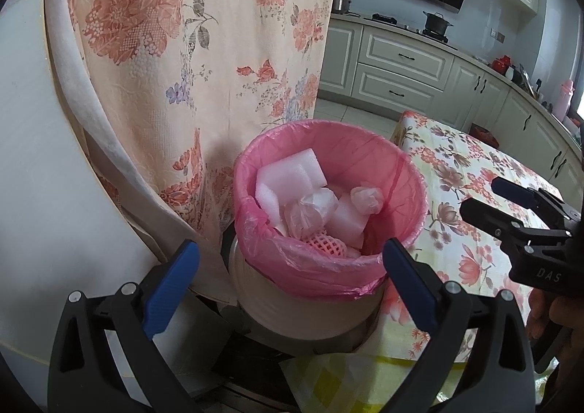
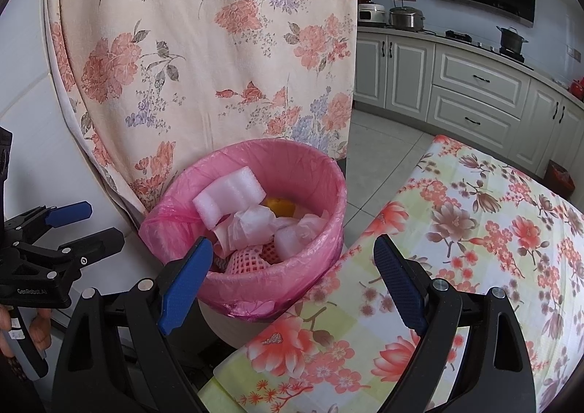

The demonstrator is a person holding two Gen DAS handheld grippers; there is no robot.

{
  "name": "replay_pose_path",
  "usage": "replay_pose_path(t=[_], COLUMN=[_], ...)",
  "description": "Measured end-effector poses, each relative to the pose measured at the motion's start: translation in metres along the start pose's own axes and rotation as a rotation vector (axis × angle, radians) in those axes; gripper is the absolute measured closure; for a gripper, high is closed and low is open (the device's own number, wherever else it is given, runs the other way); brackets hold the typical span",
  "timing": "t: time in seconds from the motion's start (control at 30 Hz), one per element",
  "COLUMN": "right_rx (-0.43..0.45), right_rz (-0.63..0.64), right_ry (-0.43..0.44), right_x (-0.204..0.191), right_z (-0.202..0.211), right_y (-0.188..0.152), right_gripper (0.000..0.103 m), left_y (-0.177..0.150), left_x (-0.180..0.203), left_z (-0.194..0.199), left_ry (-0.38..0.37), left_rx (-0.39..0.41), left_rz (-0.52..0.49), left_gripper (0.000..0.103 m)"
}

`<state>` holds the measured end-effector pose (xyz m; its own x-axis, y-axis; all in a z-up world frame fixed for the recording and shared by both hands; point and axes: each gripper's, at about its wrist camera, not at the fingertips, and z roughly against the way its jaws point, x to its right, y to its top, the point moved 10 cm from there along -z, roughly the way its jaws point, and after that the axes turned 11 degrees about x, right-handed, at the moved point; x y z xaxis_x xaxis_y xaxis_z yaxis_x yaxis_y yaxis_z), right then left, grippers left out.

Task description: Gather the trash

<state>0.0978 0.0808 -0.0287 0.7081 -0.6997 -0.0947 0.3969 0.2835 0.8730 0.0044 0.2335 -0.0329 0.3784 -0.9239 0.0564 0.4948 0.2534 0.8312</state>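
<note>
pink liner (image 1: 317,267) is loose at the bin's rim; with your left gripper (image 1: 292,280) and right gripper (image 2: 292,281) both spread and empty, pinch opposite edges, gather upward.

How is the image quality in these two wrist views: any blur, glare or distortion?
Left wrist view: sharp, evenly daylit, no glare on the pink bin liner; fisheye bends the cabinets and darkens the corners. Right wrist view: equally sharp, tablecloth well lit, same barrel distortion, dark vignette at the edges.
</note>
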Motion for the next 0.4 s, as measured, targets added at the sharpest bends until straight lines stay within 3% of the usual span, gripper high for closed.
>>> replay_pose_path(t=[0.4], right_rx=[-0.001], right_rz=[0.000], right_ry=[0.002], right_x=[-0.0002], right_z=[-0.0007], right_y=[-0.0011], right_gripper=[0.018], left_y=[0.0036], left_x=[0.0011], left_z=[0.0015], left_ry=[0.002], left_rx=[0.012], left_rz=[-0.008], left_gripper=[0.006])
